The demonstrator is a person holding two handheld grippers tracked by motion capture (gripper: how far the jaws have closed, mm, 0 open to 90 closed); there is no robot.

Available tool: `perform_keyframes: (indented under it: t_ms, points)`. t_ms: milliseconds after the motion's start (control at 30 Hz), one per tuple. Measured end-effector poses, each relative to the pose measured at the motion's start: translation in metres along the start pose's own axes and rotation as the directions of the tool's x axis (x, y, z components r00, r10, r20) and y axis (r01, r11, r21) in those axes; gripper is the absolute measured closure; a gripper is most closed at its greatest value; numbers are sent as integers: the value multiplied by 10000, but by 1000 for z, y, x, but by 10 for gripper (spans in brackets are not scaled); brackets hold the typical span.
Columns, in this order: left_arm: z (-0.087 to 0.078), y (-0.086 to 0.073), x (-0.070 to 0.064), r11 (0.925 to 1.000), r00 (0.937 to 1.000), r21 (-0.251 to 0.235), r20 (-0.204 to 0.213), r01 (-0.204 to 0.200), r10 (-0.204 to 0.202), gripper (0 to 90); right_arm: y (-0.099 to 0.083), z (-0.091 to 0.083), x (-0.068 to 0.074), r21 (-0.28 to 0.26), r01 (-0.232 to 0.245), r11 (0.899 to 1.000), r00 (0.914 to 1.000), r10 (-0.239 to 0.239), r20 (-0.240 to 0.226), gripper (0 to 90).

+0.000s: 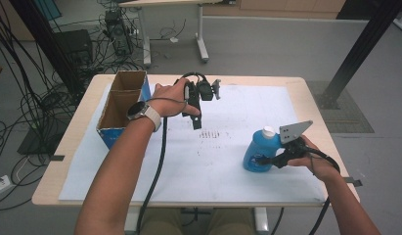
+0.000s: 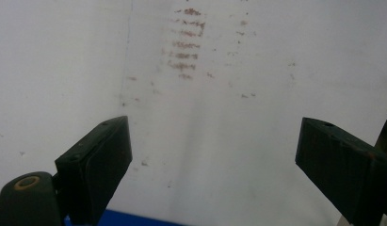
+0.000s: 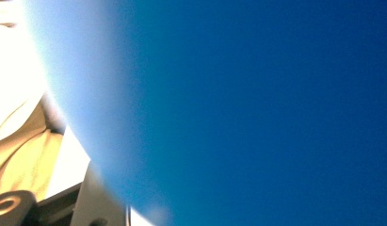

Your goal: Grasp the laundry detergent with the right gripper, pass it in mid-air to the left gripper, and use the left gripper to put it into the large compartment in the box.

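A blue bottle with a white cap stands upright on the right part of the white sheet. My right gripper comes in from the right and is shut on the bottle's lower body. In the right gripper view the bottle's blue wall sits right against the camera. My left gripper hangs above the sheet next to the cardboard box, pointing down. Its jaws stand wide apart in the left gripper view, so the left gripper is open, with bare sheet between them.
The open cardboard box with blue sides stands at the table's left, with a divider inside. Faint brown marks stain the middle of the sheet and also appear as marks below the left gripper. Desk legs and cables lie on the floor beyond the far edge.
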State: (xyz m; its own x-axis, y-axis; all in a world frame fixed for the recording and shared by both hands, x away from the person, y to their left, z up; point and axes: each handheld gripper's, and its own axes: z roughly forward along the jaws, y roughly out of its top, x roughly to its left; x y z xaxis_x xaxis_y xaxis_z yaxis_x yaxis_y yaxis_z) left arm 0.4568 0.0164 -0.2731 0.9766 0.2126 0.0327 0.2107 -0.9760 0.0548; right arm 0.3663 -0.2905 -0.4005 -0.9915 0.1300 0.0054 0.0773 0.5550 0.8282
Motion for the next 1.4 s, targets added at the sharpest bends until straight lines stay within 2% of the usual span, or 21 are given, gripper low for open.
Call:
perform_keyframes:
  t_ms: [1400]
  points:
    - [-4, -4, -3, 10000, 9997, 41, -217, 80, -79, 111, 1, 0, 0, 42, 13, 10000, 10000, -13, 17, 433]
